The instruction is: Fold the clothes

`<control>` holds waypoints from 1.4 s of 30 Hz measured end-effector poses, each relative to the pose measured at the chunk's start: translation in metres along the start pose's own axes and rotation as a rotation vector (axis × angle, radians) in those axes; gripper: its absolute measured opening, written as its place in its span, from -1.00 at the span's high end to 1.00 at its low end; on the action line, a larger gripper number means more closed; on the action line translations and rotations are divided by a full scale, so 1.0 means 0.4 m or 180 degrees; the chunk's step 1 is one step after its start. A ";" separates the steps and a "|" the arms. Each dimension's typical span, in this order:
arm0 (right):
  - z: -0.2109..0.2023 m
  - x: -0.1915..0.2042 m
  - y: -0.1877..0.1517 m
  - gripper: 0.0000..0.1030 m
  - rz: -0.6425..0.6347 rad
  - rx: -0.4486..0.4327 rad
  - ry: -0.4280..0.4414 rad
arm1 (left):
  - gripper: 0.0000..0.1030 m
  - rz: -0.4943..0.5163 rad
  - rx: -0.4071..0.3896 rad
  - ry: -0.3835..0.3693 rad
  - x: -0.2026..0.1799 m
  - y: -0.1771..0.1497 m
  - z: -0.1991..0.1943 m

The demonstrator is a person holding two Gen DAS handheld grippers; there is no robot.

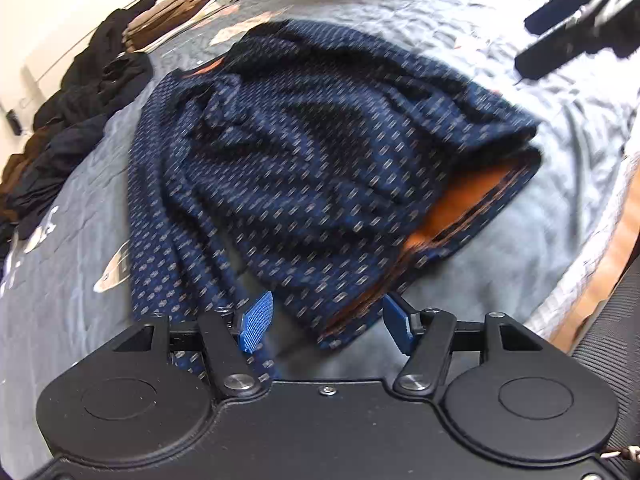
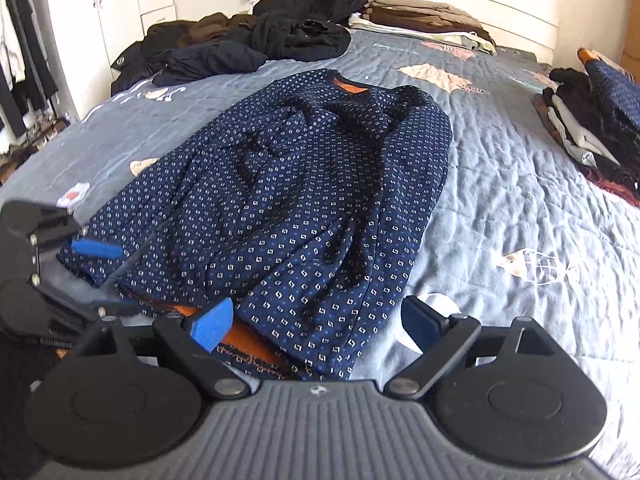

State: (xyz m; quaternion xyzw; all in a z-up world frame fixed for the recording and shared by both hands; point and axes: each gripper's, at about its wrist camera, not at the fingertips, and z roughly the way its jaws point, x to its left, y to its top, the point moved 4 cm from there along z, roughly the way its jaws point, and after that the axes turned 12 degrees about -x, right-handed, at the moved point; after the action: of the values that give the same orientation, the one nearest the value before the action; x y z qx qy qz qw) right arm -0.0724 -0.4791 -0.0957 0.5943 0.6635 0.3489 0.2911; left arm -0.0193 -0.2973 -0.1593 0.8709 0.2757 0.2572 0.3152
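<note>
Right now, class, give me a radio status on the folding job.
Left gripper open over sweater hem. Right gripper open, nothing held. Sweater rumpled, unfolded on bed. Nothing in the way.

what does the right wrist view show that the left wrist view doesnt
Only the right wrist view shows the sweater's orange neckline, a white wardrobe with clothes hanging beside it, and a fish print on the bedspread.

Only the left wrist view shows the orange lining inside the sweater's open hem.

Both show the navy patterned sweater lying rumpled on the grey-blue bedspread, the dark clothes heap, the folded brown stack, and each other's gripper, with jaws apart.
</note>
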 end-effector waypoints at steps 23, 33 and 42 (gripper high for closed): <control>0.032 0.041 0.016 -0.76 -0.0436 -0.0046 0.0105 | 0.94 -0.0052 -0.0369 0.0323 -0.004 -0.016 0.013; 0.007 0.011 0.001 -0.76 -0.0639 -0.0005 0.0050 | 0.95 -0.0412 -0.0422 0.0274 0.125 -0.004 -0.120; 0.033 0.065 -0.003 -0.76 -0.1144 0.0033 0.0023 | 0.98 -0.0451 -0.0319 0.0177 0.087 -0.043 -0.099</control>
State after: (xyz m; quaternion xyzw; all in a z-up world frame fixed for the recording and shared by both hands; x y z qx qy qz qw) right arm -0.0657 -0.4519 -0.1037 0.4664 0.7619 0.2900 0.3434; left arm -0.0245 -0.2477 -0.1354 0.8248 0.3322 0.2719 0.3680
